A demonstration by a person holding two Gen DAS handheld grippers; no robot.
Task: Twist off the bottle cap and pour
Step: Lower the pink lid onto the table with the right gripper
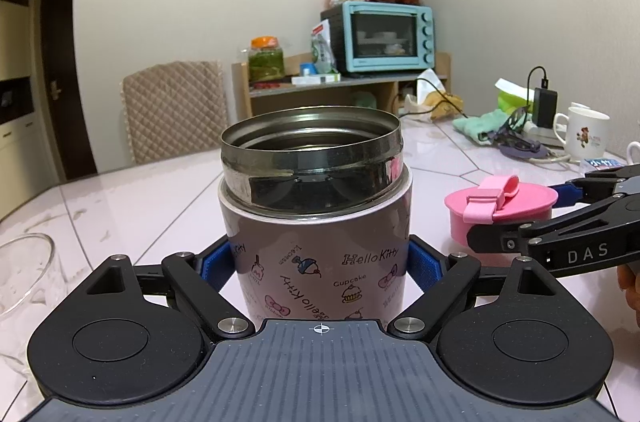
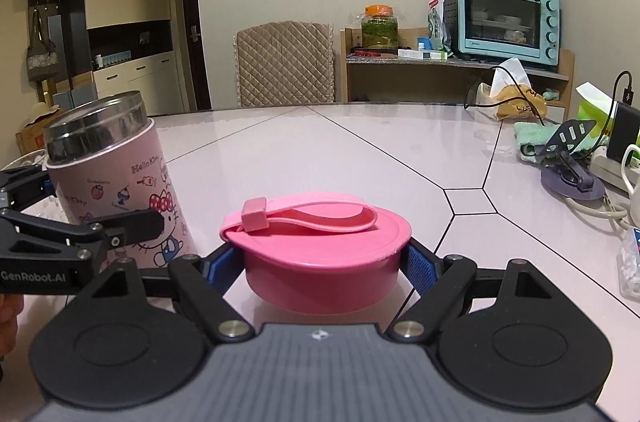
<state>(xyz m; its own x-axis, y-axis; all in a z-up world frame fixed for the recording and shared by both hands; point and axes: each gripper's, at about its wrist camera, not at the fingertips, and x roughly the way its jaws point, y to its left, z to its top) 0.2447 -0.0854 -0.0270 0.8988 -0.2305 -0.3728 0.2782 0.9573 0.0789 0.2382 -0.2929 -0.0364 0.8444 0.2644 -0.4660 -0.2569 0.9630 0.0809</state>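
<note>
A pink Hello Kitty flask (image 1: 316,262) with an open steel mouth stands upright on the table; it also shows in the right wrist view (image 2: 120,190). My left gripper (image 1: 320,264) is shut on its body, blue pads on both sides. My right gripper (image 2: 322,258) is shut on the pink cap (image 2: 320,254) with a strap loop, low over the table to the right of the flask. In the left wrist view the cap (image 1: 500,210) sits between the right gripper's fingers (image 1: 520,238).
A clear glass bowl (image 1: 24,278) stands at the left. White mugs (image 1: 586,132), a phone stand (image 2: 572,166), a green cloth, a power strip and cables crowd the table's right side. A chair (image 2: 284,62) and a shelf with a blue oven (image 2: 504,18) stand behind.
</note>
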